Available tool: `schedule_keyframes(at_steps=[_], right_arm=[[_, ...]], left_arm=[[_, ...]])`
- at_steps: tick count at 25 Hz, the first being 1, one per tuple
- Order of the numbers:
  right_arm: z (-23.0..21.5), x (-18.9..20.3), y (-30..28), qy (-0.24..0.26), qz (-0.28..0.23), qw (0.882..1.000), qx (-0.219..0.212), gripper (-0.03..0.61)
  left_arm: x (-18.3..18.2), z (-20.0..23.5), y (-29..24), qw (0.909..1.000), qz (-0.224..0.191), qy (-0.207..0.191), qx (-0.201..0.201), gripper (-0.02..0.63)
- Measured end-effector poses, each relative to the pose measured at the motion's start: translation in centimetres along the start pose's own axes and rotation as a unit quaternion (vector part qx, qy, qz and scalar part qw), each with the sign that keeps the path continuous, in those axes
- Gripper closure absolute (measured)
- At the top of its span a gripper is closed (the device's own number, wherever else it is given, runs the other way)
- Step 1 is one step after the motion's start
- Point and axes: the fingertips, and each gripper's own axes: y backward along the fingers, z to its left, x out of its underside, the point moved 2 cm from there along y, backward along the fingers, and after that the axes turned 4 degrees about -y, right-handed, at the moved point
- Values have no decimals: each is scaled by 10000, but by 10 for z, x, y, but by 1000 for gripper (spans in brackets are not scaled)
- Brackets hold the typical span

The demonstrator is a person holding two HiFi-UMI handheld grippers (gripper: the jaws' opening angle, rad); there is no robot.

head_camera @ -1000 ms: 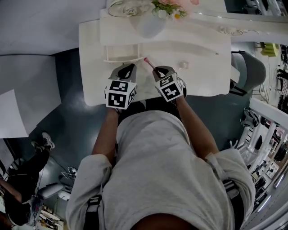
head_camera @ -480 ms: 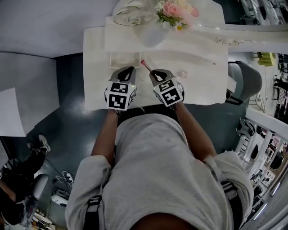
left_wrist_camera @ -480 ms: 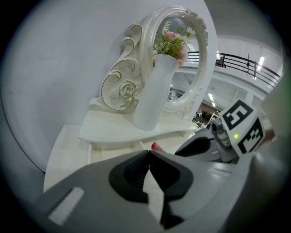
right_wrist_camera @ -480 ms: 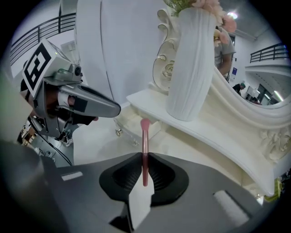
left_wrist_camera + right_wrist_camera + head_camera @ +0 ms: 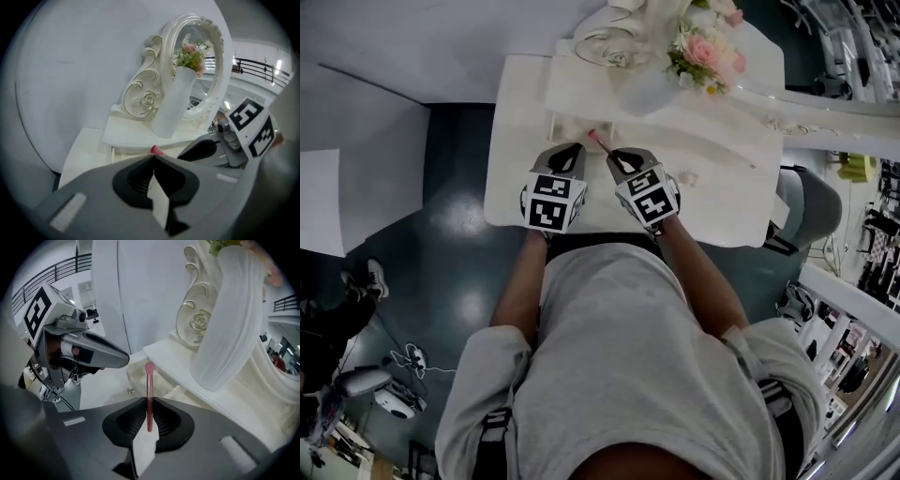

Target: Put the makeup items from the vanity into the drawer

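A slim pink makeup brush [image 5: 149,380] stands upright between the jaws of my right gripper [image 5: 149,401], which is shut on its handle. In the head view the brush [image 5: 597,141] points from the right gripper [image 5: 613,156] toward the open drawer [image 5: 566,126] under the vanity's raised shelf. My left gripper [image 5: 571,150] hovers just left of it, shut and empty; its jaws [image 5: 153,159] meet with nothing between them. The brush tip [image 5: 156,150] shows just past them. A small pale item [image 5: 687,177] lies on the vanity top [image 5: 516,187] to the right.
A white vase [image 5: 645,89] with pink flowers [image 5: 709,47] stands on the shelf, in front of an ornate oval mirror [image 5: 202,70]. A grey chair [image 5: 813,202] sits right of the vanity. The dark floor lies to the left, where a person's shoe [image 5: 373,278] shows.
The right gripper and brush have edged left, closer to the drawer opening. The left gripper stays shut beside it. The head camera has tilted, so the vanity sits lower and skewed.
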Motion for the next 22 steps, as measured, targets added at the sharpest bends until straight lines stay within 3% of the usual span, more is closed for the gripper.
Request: schedule_keyframes(at_steps=[13, 22], right_arm=[[16, -43, -27, 816, 70, 9961, -331, 534], [18, -55, -48, 1385, 267, 9895, -304, 534]], left_arm=[[5, 41, 15, 9979, -114, 409, -491, 611], [-6, 64, 5, 9986, -65, 234, -469, 611]])
